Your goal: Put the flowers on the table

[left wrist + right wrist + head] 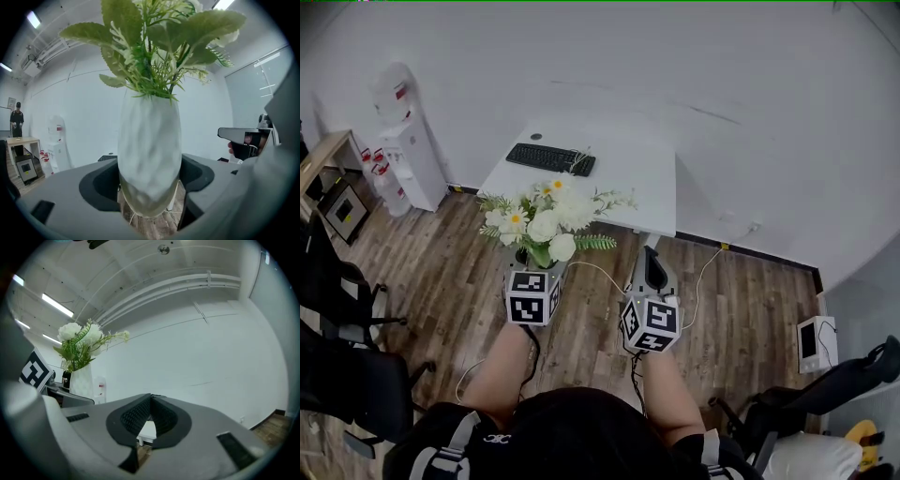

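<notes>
Holding the flowers short of the table: picked up, not yet set down.

At twelve o'clock in the head view stands the white table (628,178), its near half bare. The flowers (546,220) sit in a white vase (150,154) that hangs upright over the wooden floor, just short of the table's near edge. The left gripper (150,187) has its jaws spread wide and clamped round the vase's lower body. The right gripper (149,420), at three o'clock of the left one, is closed at the tips with nothing between them. A keyboard (550,157) lies at the table's eleven o'clock. What I judge is left: reaching over the top, lowering the vase and letting go.
</notes>
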### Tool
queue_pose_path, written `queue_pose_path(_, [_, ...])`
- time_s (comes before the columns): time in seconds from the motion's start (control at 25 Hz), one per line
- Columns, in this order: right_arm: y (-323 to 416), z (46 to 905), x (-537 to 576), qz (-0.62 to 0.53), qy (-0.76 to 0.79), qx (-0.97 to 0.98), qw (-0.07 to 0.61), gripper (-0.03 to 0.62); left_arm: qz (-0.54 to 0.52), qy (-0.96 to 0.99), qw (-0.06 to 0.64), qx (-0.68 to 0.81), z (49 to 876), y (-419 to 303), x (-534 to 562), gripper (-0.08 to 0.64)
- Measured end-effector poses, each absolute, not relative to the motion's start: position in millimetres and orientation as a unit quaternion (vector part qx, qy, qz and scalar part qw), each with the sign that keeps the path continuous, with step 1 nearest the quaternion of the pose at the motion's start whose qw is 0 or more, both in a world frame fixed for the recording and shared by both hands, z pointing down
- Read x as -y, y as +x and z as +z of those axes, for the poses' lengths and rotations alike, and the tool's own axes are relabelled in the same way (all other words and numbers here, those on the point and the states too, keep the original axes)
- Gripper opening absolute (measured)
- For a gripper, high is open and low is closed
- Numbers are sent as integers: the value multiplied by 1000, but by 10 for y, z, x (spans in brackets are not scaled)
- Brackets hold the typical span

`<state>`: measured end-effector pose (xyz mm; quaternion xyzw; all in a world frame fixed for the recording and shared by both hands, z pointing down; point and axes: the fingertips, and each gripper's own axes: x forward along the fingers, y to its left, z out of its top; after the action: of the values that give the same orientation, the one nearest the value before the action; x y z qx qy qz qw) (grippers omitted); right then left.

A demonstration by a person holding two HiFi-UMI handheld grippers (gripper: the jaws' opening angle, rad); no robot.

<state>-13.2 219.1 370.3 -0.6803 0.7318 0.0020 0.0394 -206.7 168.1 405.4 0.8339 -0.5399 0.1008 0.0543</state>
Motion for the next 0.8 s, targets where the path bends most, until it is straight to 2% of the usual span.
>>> queue_pose_path(0.8, [-297,3677,-2228,24,-691,-721,40,0,91,844,46,527,4060,-2201,-1662,374])
